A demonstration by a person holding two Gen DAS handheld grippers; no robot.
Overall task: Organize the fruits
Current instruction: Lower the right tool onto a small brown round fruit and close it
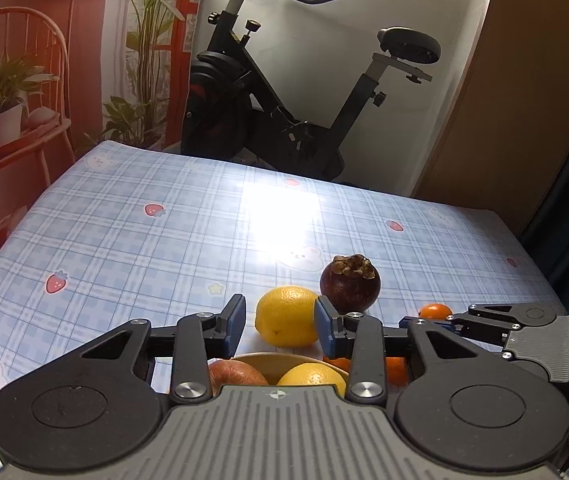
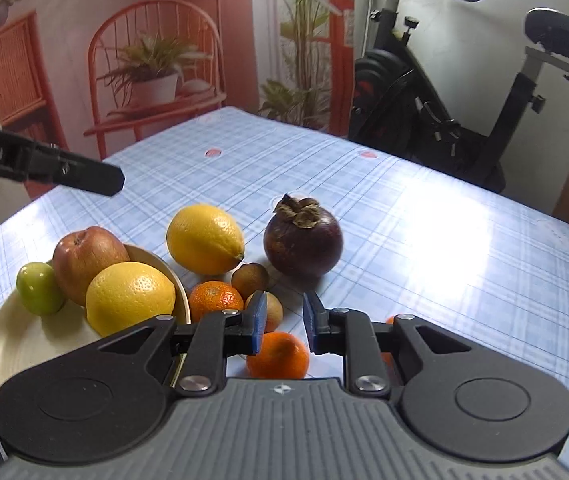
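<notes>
A cream bowl (image 2: 16, 344) holds a red apple (image 2: 88, 262), a lemon (image 2: 130, 298) and a green fruit (image 2: 38, 288). On the table beside it lie a second lemon (image 2: 204, 238), a dark purple mangosteen (image 2: 303, 240), a small brown fruit (image 2: 250, 276), another behind my finger (image 2: 274, 310), and tangerines (image 2: 214, 300) (image 2: 278, 356). My right gripper (image 2: 283, 328) is open and empty, just above the near tangerine. My left gripper (image 1: 280, 326) is open and empty above the bowl (image 1: 280, 364), with the loose lemon (image 1: 286, 316) seen between its fingers and the mangosteen (image 1: 350, 282) beyond.
The table has a blue plaid cloth (image 1: 144, 232) with strawberry prints. An exercise bike (image 1: 284, 92) stands behind its far edge. A printed backdrop with a chair and plants (image 2: 156, 68) hangs at the left. The right gripper (image 1: 444, 322) shows in the left wrist view, by a tangerine (image 1: 435, 312).
</notes>
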